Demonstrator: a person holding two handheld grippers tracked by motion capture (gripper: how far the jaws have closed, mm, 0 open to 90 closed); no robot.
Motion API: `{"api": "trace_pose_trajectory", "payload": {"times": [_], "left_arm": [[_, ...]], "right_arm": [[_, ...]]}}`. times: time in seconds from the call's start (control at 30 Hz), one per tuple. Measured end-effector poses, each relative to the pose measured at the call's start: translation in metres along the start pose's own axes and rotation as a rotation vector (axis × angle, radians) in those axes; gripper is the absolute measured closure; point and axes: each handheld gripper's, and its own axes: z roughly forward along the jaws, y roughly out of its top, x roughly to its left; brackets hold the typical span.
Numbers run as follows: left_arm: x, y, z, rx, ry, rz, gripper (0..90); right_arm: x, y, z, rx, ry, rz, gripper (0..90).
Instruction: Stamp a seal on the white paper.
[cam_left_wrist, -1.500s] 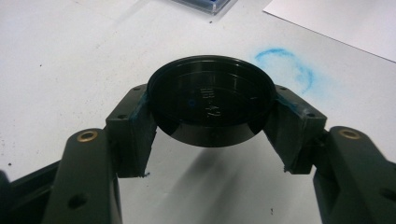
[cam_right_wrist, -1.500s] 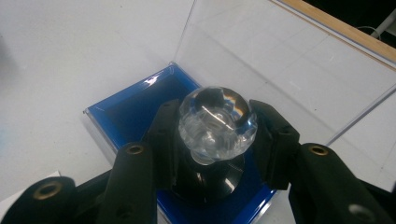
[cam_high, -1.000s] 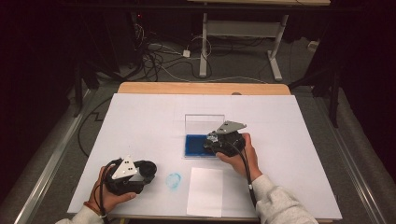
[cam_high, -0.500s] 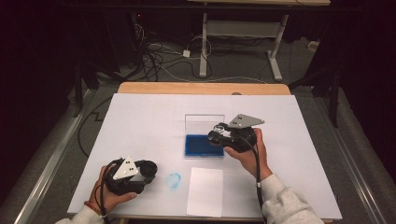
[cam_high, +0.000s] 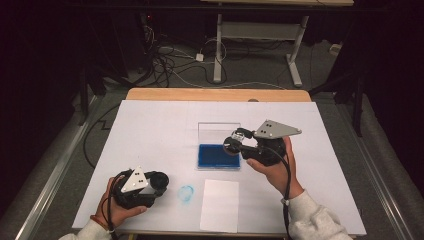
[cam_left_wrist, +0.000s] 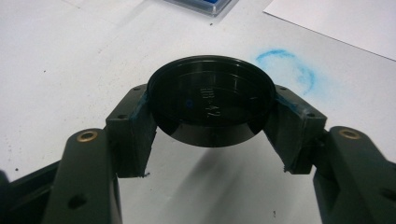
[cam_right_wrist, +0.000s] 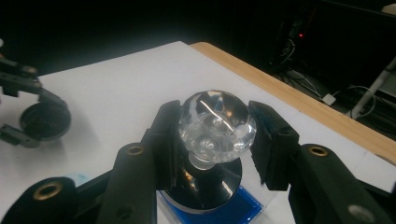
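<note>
My right gripper (cam_high: 236, 142) is shut on the clear faceted knob (cam_right_wrist: 217, 122) of a round stamp (cam_high: 233, 144), whose black base hangs below the jaws. It hovers above a blue ink pad (cam_high: 216, 156), which lies in a case with its clear lid (cam_high: 218, 132) standing upright. At the table's front left, my left gripper (cam_high: 158, 181) is shut on a flat black round cap (cam_left_wrist: 211, 100), held just above the table. The left gripper view has a blue ring mark (cam_left_wrist: 285, 65) on the white surface just beyond the cap.
A blank white sheet (cam_high: 220, 205) lies near the front edge, right of the blue ring mark (cam_high: 186, 192). The white table cover (cam_high: 150, 130) stretches out behind the ink pad to a wooden edge (cam_high: 215, 95). Cables and desk legs lie on the floor beyond.
My right gripper has lifted the stamp up off the ink pad and drifted a little right. The left gripper and its cap have not moved.
</note>
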Motion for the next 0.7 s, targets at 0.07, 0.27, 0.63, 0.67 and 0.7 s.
{"api": "trace_pose_trajectory", "payload": {"times": [0.07, 0.27, 0.63, 0.67, 0.7], "left_arm": [[0.000, 0.000, 0.000, 0.000, -0.001, 0.000, 37.0], [0.000, 0.000, 0.000, 0.002, 0.001, 0.002, 37.0], [0.000, 0.000, 0.000, 0.004, 0.003, 0.003, 37.0], [0.000, 0.000, 0.000, 0.003, 0.002, 0.002, 37.0], [0.000, 0.000, 0.000, 0.003, 0.002, 0.002, 37.0]], "right_arm": [[0.003, 0.002, -0.005, -0.008, 0.001, -0.007, 57.0], [0.012, 0.004, -0.017, -0.023, 0.021, -0.024, 56.9], [0.035, -0.004, -0.023, -0.015, 0.092, -0.053, 57.0], [0.037, -0.006, -0.022, -0.013, 0.110, -0.052, 56.9], [0.040, -0.008, -0.021, -0.005, 0.117, -0.059, 57.0]]}}
